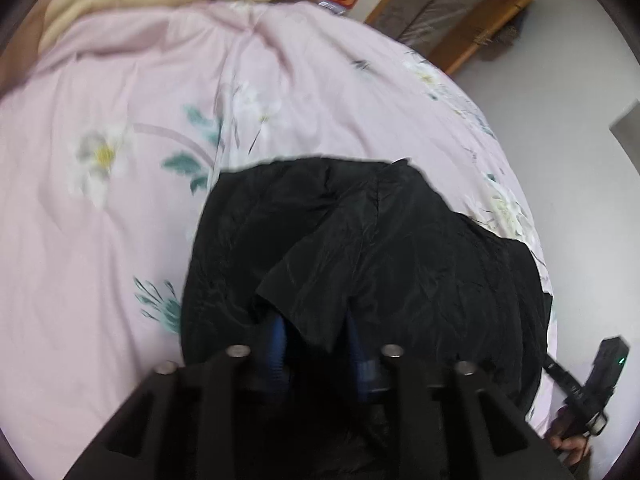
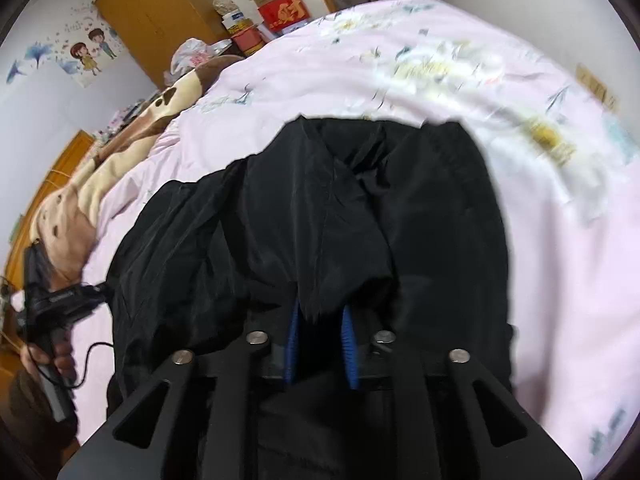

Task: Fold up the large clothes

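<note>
Fabric of a black garment, thin, faintly glossy and finely creased, lies bunched between the blue ribbed fingers of the left gripper; a folded flap covers their tips, so whether the pads press on it I cannot tell. On the right gripper a pointed tuck of the same cloth hangs between its blue fingers, and again the grip itself is hidden. The garment lies heaped on a pink bedspread printed with white flowers and teal leaves, soft and wrinkled. At four o'clock in the left view a hand holds the other gripper's black handle; at eight o'clock the right view shows the opposite hand likewise. Farther off, only the right view shows a brown-and-cream blanket at nine o'clock, an orange wardrobe at eleven and red boxes at twelve.
</note>
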The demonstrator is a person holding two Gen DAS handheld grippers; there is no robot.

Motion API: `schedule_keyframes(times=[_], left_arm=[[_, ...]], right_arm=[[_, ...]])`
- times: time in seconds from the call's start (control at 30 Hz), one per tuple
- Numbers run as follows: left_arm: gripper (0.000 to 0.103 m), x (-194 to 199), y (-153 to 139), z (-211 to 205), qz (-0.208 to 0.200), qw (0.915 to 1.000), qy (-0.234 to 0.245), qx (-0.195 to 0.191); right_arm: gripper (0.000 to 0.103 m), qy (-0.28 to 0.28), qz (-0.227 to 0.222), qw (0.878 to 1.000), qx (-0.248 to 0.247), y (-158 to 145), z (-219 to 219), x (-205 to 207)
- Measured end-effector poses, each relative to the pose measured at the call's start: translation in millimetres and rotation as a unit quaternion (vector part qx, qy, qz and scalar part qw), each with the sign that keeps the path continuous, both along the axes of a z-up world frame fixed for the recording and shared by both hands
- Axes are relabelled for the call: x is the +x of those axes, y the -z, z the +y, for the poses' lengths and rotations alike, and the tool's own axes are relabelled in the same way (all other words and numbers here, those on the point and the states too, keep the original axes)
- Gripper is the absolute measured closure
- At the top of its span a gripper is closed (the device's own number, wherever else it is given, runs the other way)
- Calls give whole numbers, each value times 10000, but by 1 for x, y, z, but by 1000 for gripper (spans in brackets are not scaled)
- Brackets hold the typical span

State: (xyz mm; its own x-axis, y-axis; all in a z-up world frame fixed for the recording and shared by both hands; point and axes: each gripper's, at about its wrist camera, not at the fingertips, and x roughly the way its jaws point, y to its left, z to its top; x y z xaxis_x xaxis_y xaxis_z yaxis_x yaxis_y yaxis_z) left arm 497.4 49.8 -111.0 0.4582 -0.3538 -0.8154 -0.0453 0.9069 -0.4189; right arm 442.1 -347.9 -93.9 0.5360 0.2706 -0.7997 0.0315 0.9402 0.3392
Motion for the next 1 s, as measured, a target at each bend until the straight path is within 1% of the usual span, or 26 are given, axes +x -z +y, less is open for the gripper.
schedule_keyframes(times=[0.03, 0.1, 0.13, 0.2, 0.23, 0.27, 0.3, 0.33, 0.37, 0.4, 0.43, 0.47, 0.53, 0.6, 0.67, 0.73, 0.83, 0.93, 1.0], left_arm=[[60, -3, -8, 0, -85, 9998, 41, 180], [60, -13, -26, 2, -333, 9985, 43, 422], [58, -16, -33, 3, -427, 9980, 29, 465], [57, -23, -49, 2, -594, 9966, -149, 552], [57, -25, -56, -2, -744, 9959, -179, 488], [54, -22, -59, -6, -801, 9959, -132, 391], [51, -16, -58, -14, -742, 9967, -42, 340], [49, -11, -55, -23, -607, 9975, 48, 355], [49, -6, -51, -33, -509, 9981, 154, 317], [49, -3, -46, -43, -507, 9979, 281, 283], [49, -2, -41, -50, -489, 9975, 382, 346], [49, 1, -35, -58, -461, 9969, 403, 486], [49, 5, -16, -68, -282, 9941, 505, 915], [49, 7, 0, -66, -174, 9935, 548, 979], [49, 9, 12, -57, -143, 9952, 510, 817], [49, 7, 17, -50, -190, 9967, 558, 567], [48, 8, 23, -51, -241, 9951, 679, 678], [47, 5, 28, -53, -314, 9944, 716, 718], [47, 3, 31, -52, -330, 9947, 696, 677]], right_arm=[[80, -66, -81, 9996, -272, -12, 5, -6], [80, -36, -336, 9963, -785, -29, 13, -15], [80, -49, -600, 9926, -1057, -43, 20, -21], [80, -53, -1037, 9856, -1336, -64, 35, -25], [77, -113, -1207, 9832, -1361, -72, 42, -25], [73, -273, -1383, 9819, -1263, -79, 51, -23], [66, -467, -1466, 9812, -1168, -82, 62, -17], [64, -569, -1469, 9806, -1166, -81, 70, -12], [64, -649, -1428, 9804, -1188, -78, 80, -4], [64, -751, -1354, 9812, -1154, -73, 87, 2], [64, -917, -1259, 9821, -1061, -66, 95, 7], [64, -1104, -1182, 9817, -1008, -57, 102, 11], [64, -1296, -1054, 9786, -1199, -38, 112, 14], [64, -1447, -806, 9750, -1478, -13, 113, 17], [64, -1471, -528, 9741, -1635, 13, 106, 19], [64, -1519, -614, 9743, -1548, 26, 95, 11], [64, -1467, -731, 9768, -1382, 33, 87, 4], [64, -1475, -793, 9756, -1421, 38, 88, 3], [64, -1481, -777, 9750, -1466, 45, 90, 1]])
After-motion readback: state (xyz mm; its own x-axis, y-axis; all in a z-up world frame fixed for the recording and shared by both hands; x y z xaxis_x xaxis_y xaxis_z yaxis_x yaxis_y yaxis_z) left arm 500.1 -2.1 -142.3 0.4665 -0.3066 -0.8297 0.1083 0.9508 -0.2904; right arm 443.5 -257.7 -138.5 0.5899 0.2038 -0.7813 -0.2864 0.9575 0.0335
